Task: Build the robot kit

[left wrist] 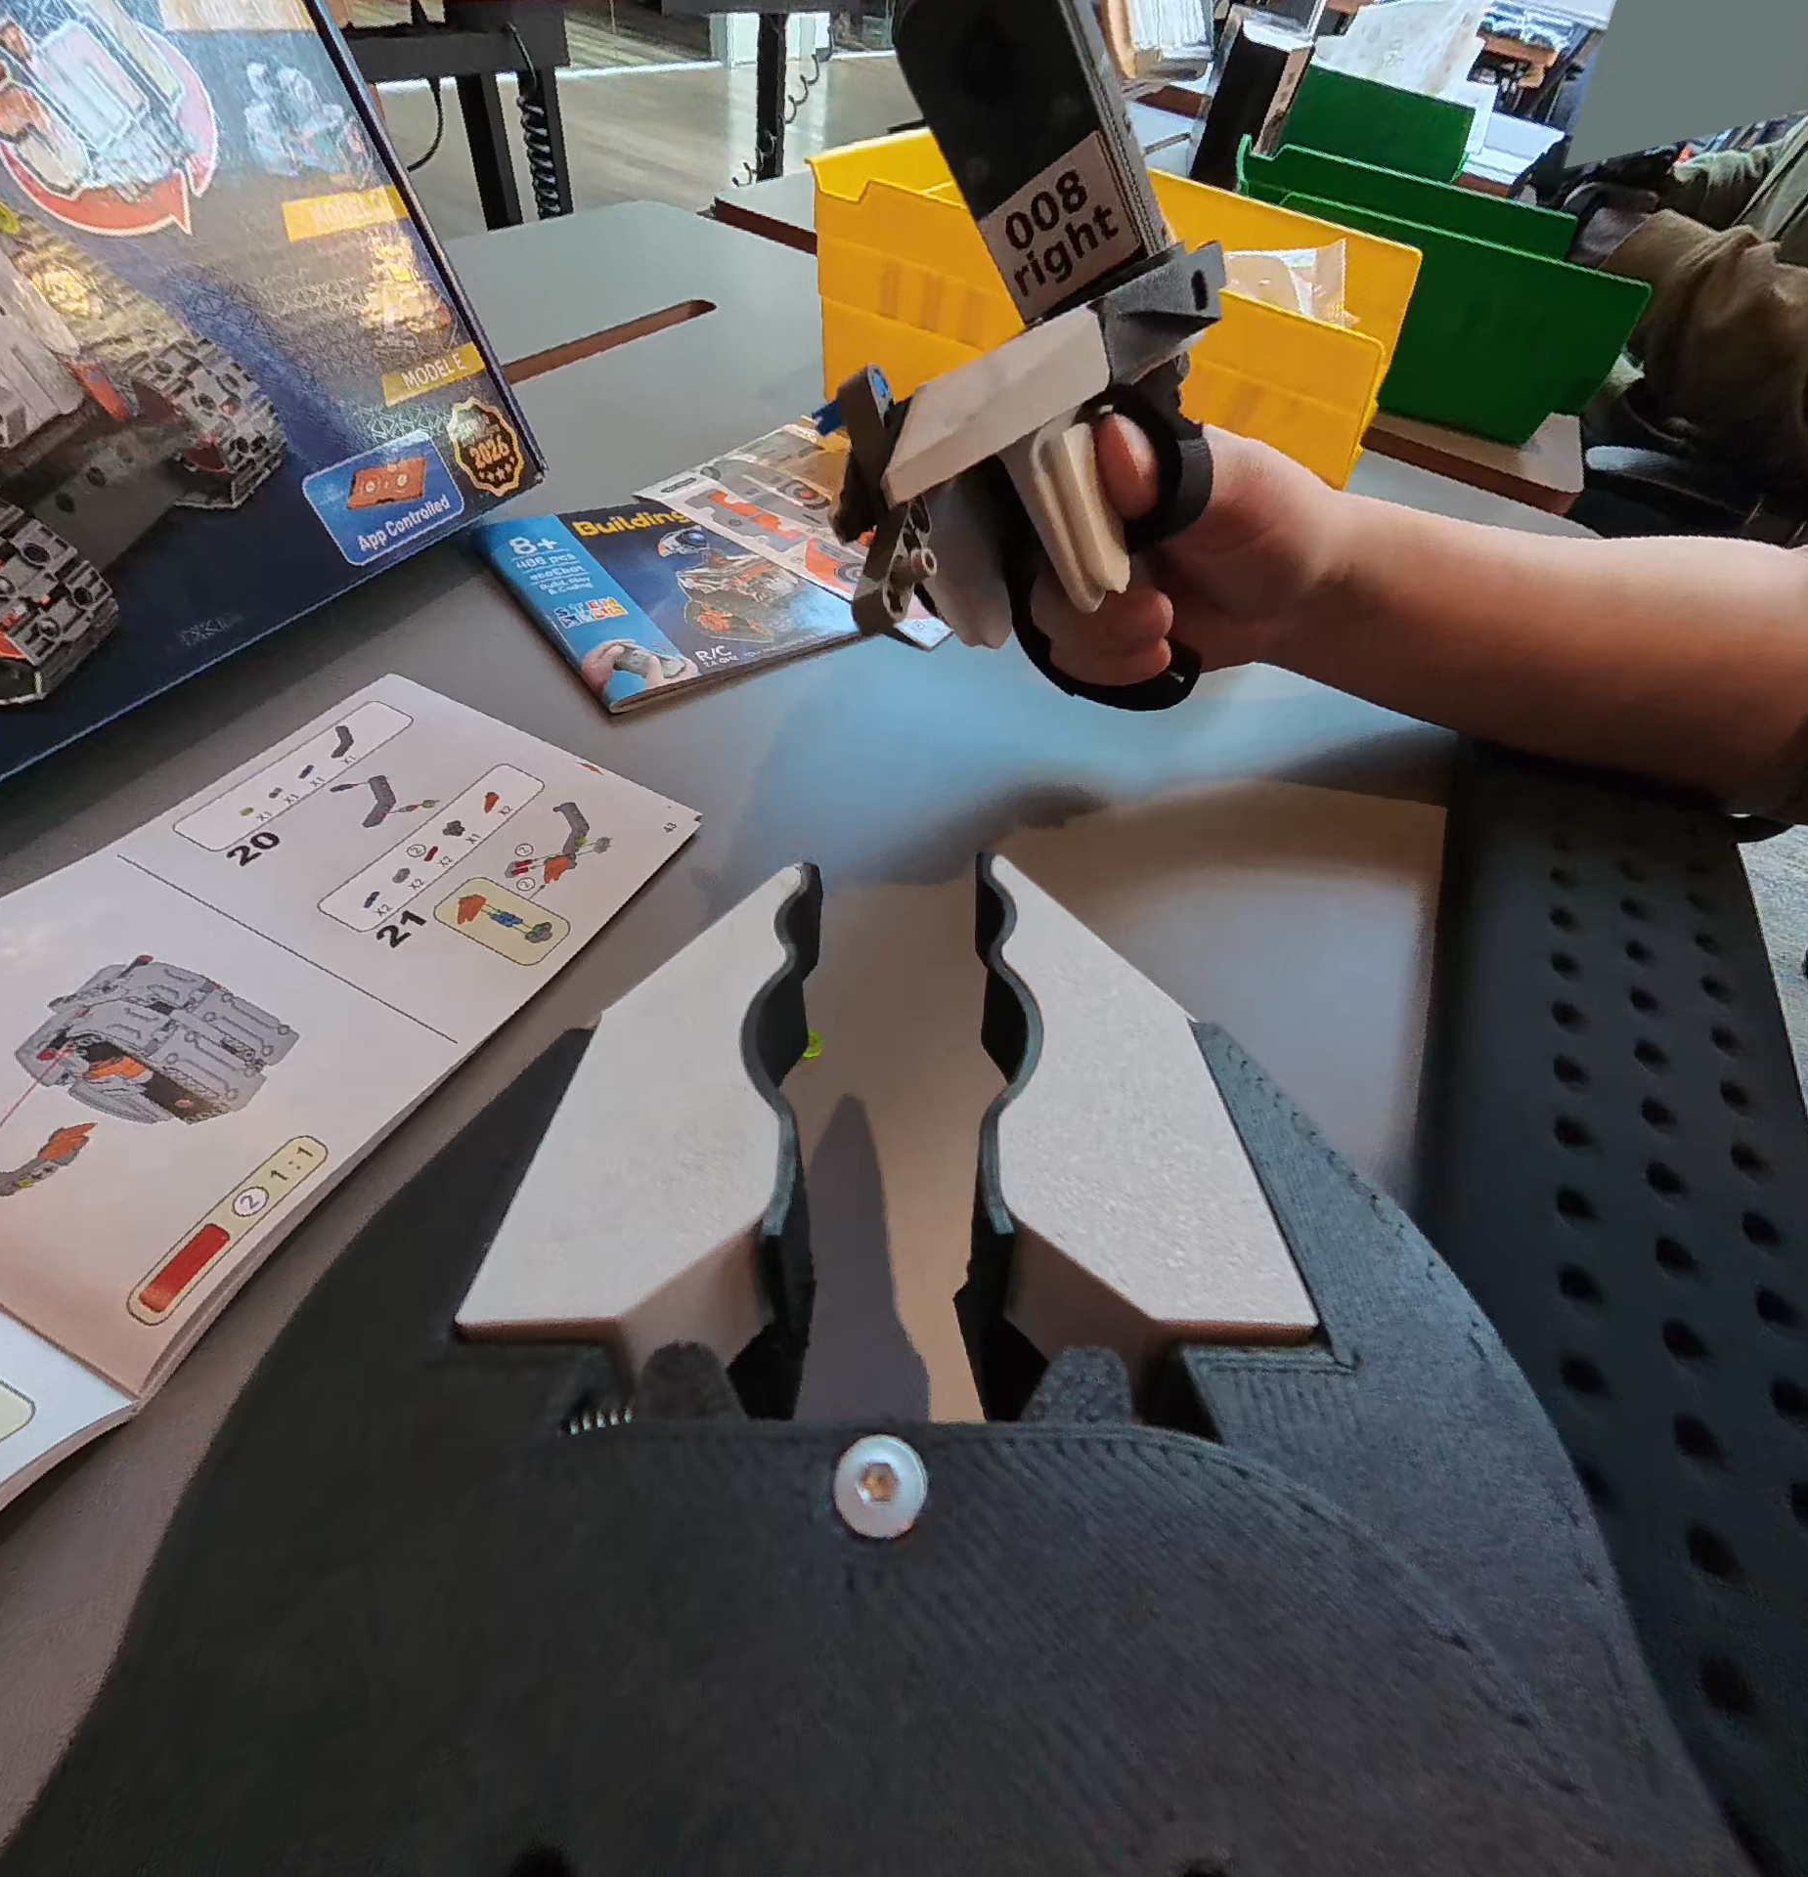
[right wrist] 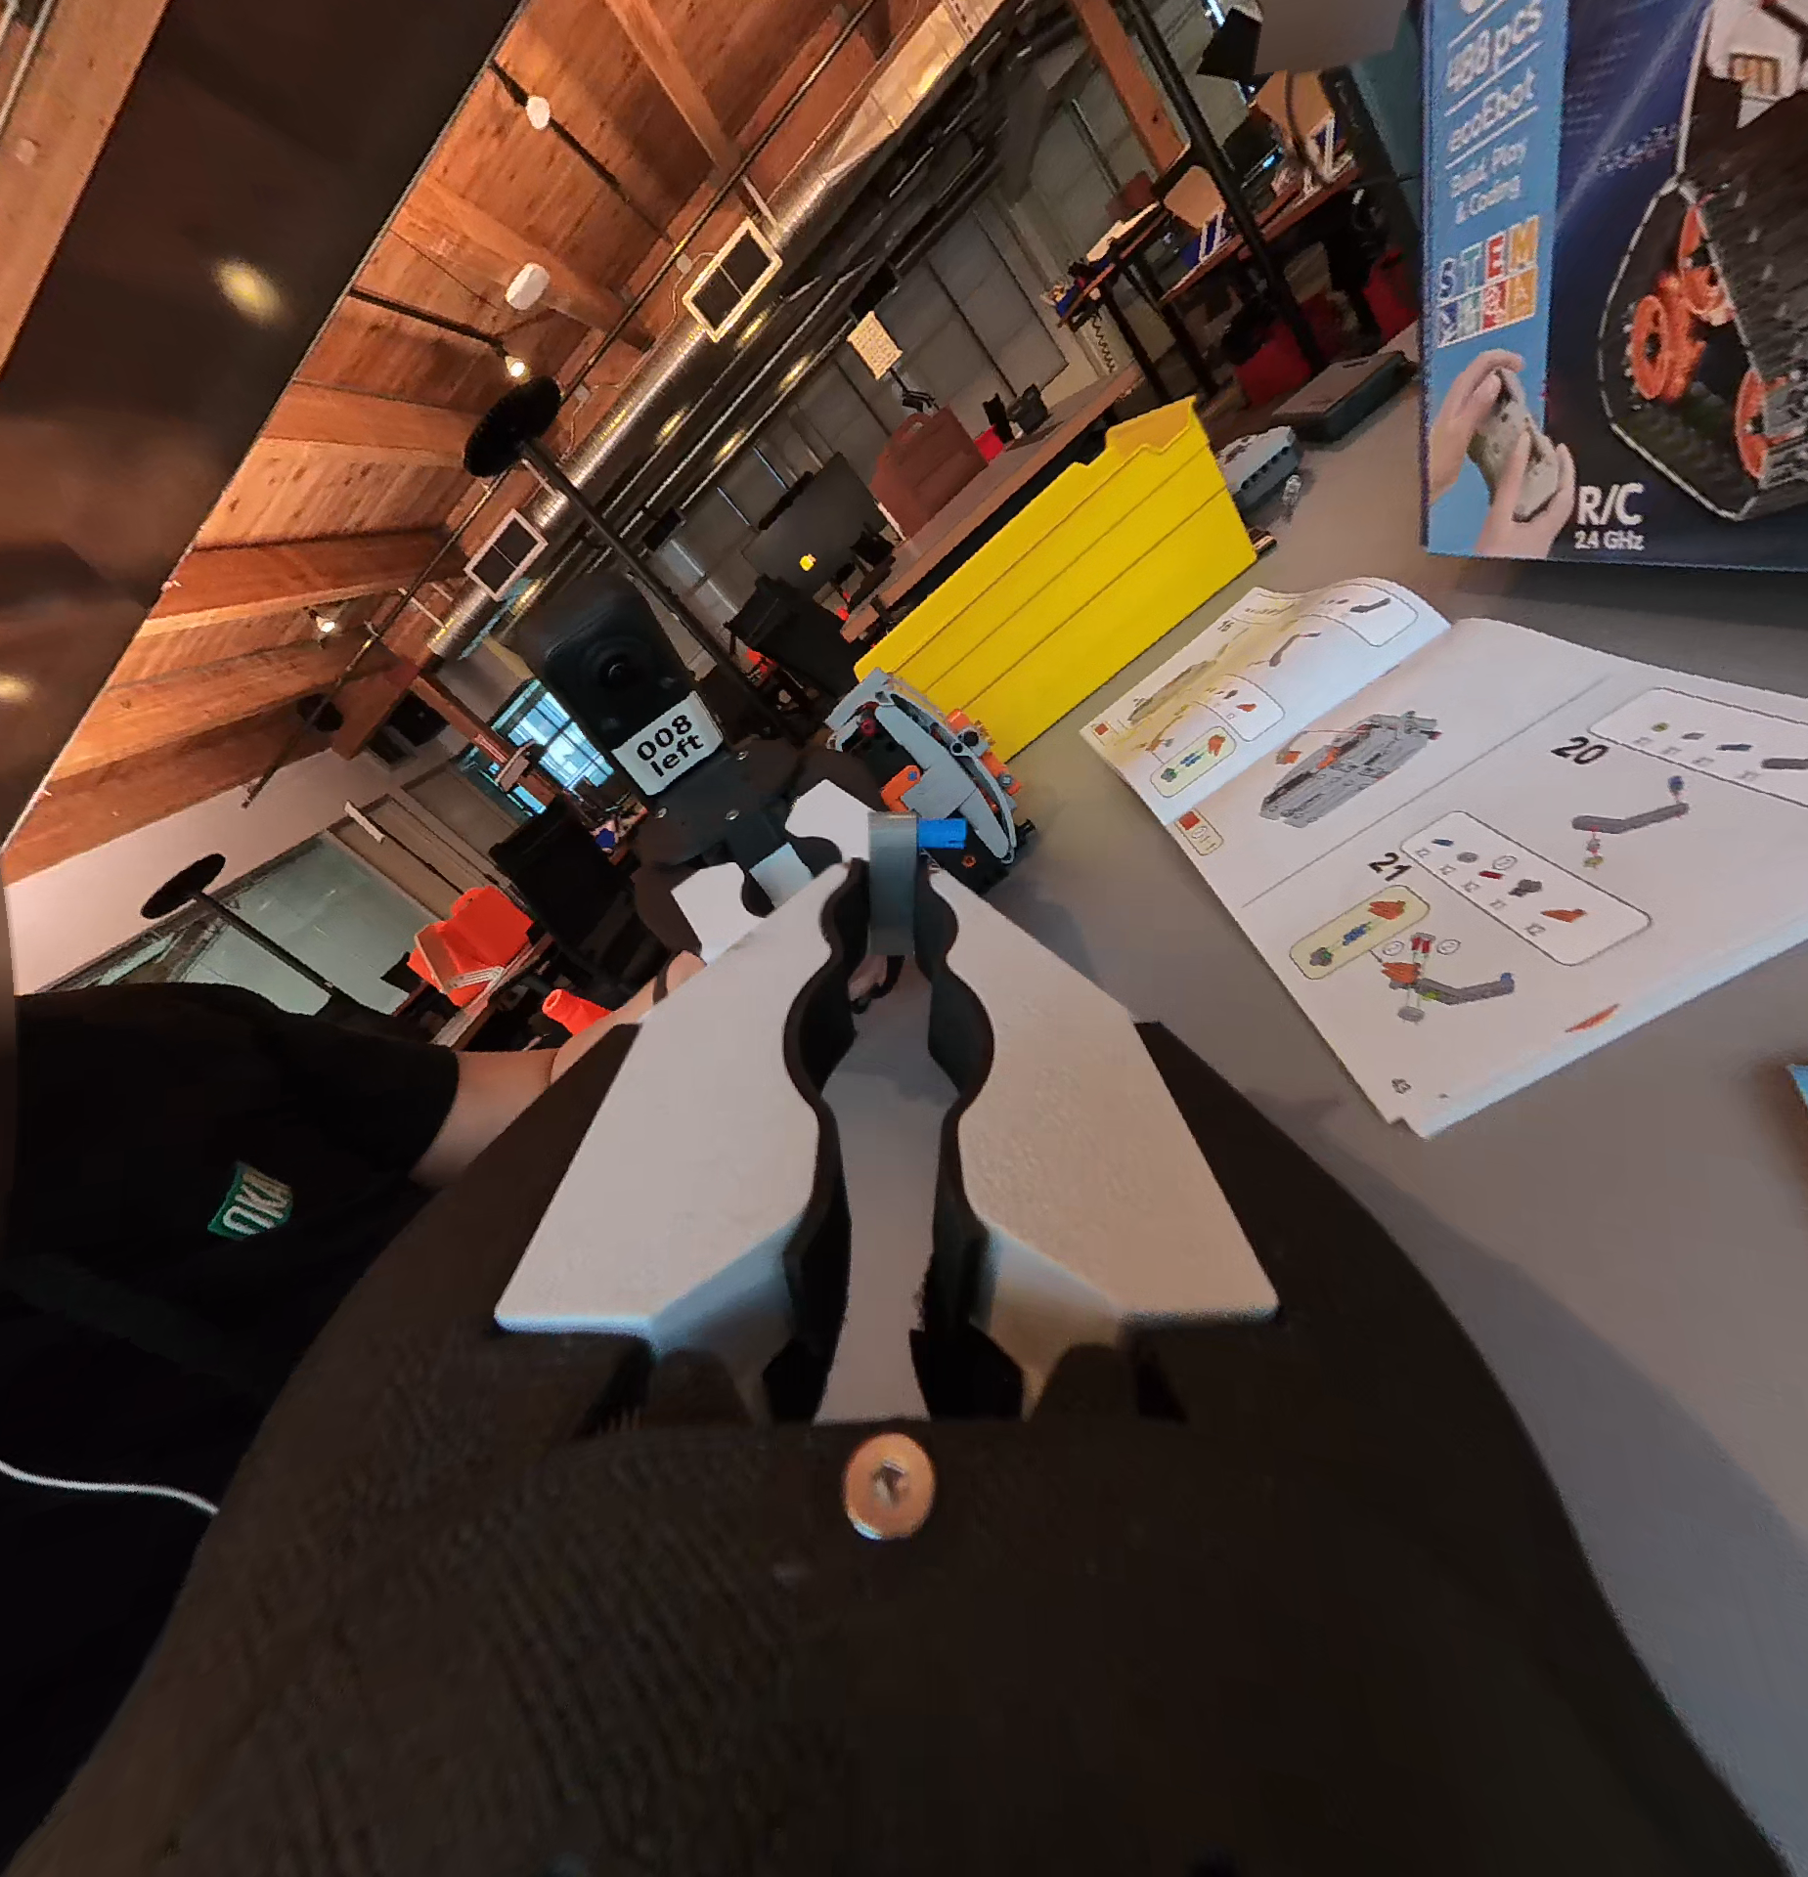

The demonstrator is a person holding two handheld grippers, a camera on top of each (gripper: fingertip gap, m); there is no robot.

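Right gripper (right wrist: pixel 891 894): jaws nearly together, clamped on one grey angled beam (right wrist: pixel 891 882). In the right wrist view the beam's long axis runs straight out along the fingers, past the tips; a blue pin (right wrist: pixel 942 833) sticks out sideways from its far end. In the left wrist view the same beam (left wrist: pixel 884 508) hangs across the raised right gripper (left wrist: pixel 905 498), long axis tilted steeply, lower end towards the table (left wrist: pixel 879 731). A hand (left wrist: pixel 1184 569) holds that gripper's handle.

Left gripper (left wrist: pixel 894 1016): jaws apart, nothing between them. A small yellow-green piece (left wrist: pixel 814 1042) lies beside the left finger's inner edge; contact cannot be told.

Counts:
- One open instruction booklet (left wrist: pixel 300 975), left of the left gripper.
- One closed booklet (left wrist: pixel 666 599) and one sticker sheet (left wrist: pixel 767 498), ahead.
- One kit box (left wrist: pixel 219 356), standing, ahead-left.
- One yellow bin (left wrist: pixel 1082 305), one green bin (left wrist: pixel 1468 305), beyond the right gripper.
- One part-built tracked model (right wrist: pixel 920 772), just past the right gripper's tips.
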